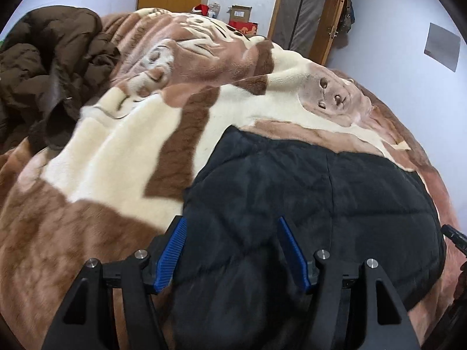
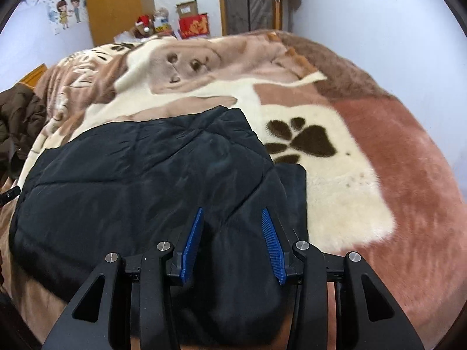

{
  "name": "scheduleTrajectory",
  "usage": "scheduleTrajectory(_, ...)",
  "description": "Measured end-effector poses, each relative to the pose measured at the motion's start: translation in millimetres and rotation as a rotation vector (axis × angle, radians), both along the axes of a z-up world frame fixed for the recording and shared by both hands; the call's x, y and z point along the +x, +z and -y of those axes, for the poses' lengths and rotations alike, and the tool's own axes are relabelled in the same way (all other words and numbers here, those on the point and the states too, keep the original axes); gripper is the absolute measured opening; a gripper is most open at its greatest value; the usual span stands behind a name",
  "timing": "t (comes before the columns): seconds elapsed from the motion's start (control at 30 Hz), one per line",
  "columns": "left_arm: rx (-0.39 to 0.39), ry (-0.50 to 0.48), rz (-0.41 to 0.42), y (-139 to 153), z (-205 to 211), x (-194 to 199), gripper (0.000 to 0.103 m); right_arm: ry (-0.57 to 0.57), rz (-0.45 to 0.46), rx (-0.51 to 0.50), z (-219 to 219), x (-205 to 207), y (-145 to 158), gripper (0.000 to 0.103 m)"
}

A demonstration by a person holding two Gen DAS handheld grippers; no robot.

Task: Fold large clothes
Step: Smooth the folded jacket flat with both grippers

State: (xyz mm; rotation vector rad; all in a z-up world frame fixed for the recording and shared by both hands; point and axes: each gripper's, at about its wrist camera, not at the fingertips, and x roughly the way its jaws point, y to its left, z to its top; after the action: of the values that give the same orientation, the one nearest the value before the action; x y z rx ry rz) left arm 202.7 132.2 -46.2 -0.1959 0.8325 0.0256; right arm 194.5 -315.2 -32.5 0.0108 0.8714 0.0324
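A plush blanket (image 1: 122,151) printed with cream, tan and brown animal shapes covers the whole bed and serves as the ground for everything else. On the blanket's near part lies the black quilted jacket (image 1: 306,192), folded into a broad padded block, its far edge ending just short of the printed dog face (image 2: 186,67) and its right corner lying just beside the dark paw print (image 2: 306,141). A strip of a lower layer of the jacket shows at its right edge. At the blanket's far left a brown padded coat (image 1: 49,67) sits in a loose heap, well apart from the black jacket.

Beyond the blanket's far edge stand a yellow wooden wardrobe (image 2: 116,5), a doorway with a wooden frame (image 1: 306,11), and a cluster of cardboard and red boxes (image 2: 192,20). A cartoon poster (image 2: 65,11) hangs on the pale wall left of the wardrobe.

The left gripper (image 1: 232,224) hangs over the jacket's left near part, its blue ribbed pads (image 1: 172,253) standing fairly wide apart with the fabric below them and nothing clamped. The right gripper (image 2: 232,214) hangs over the jacket's right near part, pads set at a middling gap, a puffed bulge of jacket rising between them; whether they press on it cannot be told.
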Motion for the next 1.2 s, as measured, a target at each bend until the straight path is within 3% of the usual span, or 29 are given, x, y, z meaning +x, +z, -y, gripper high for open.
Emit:
scheduleTrajectory(0.17,-0.004,0.019,-0.088,-26,-1,-19,0.067,-0.001,-0.08,-0.013,-1,-9,-34,0.042)
scheduleTrajectory(0.27,-0.022,0.025,-0.101,-41,1,-18,0.067,-0.007,-0.09,-0.018,-3,-4,-40,0.042)
scheduleTrajectory(0.47,-0.007,0.031,-0.105,-34,3,-17,0.067,-0.019,-0.104,-0.026,-6,-6,-34,0.042)
scheduleTrajectory(0.77,0.023,0.028,-0.071,-13,2,-19,0.066,-0.039,-0.041,-0.004,-1,-11,-2,0.046)
scheduleTrajectory(0.97,0.031,0.027,-0.058,-8,1,-11,0.066,-0.067,-0.042,-0.004,5,-4,-5,0.049)
scheduleTrajectory(1.2,0.012,0.059,-0.091,-27,-14,3,0.067,-0.099,-0.095,-0.005,22,6,-24,0.058)
